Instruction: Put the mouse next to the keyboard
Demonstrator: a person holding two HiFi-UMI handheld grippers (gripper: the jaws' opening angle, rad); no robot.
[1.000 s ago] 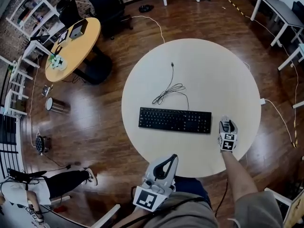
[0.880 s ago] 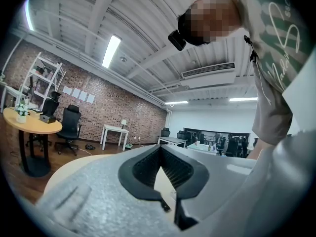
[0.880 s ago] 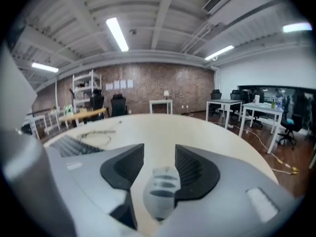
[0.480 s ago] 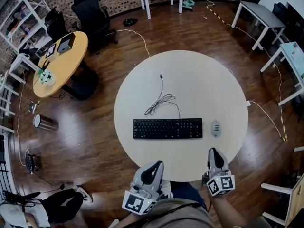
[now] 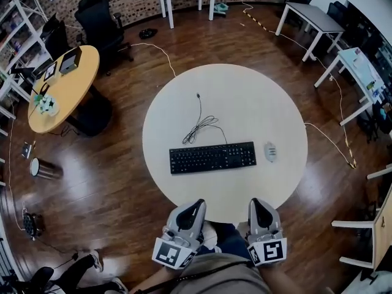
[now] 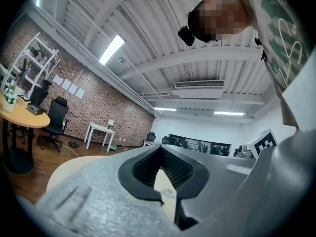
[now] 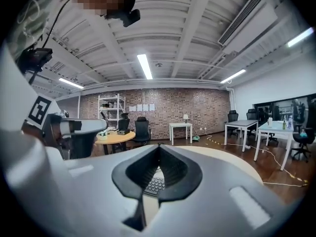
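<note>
A black keyboard [image 5: 212, 157] lies across the round white table [image 5: 245, 87]. A pale grey mouse [image 5: 270, 151] rests on the table just off the keyboard's right end, apart from it. Both grippers hover off the table's near edge, close to the person's body. My left gripper [image 5: 199, 204] is shut and empty; in the left gripper view the mouse [image 6: 168, 193] shows through the gap below its closed tips [image 6: 160, 149]. My right gripper [image 5: 258, 203] is shut with nothing in it; the right gripper view has the keyboard [image 7: 154, 184] behind its tips [image 7: 159, 147].
The keyboard's loose black cable [image 5: 204, 124] is coiled on the table behind it. A yellow round table [image 5: 61, 84] with small items stands at left, black office chairs [image 5: 101, 23] behind it. White desks [image 5: 309, 17] line the back and right. A thin cable [image 5: 331, 143] trails over the wooden floor.
The right gripper let go of the mouse beside the keyboard's right end, shut, and drew back off the table toward the person. The left gripper stayed near the body.
</note>
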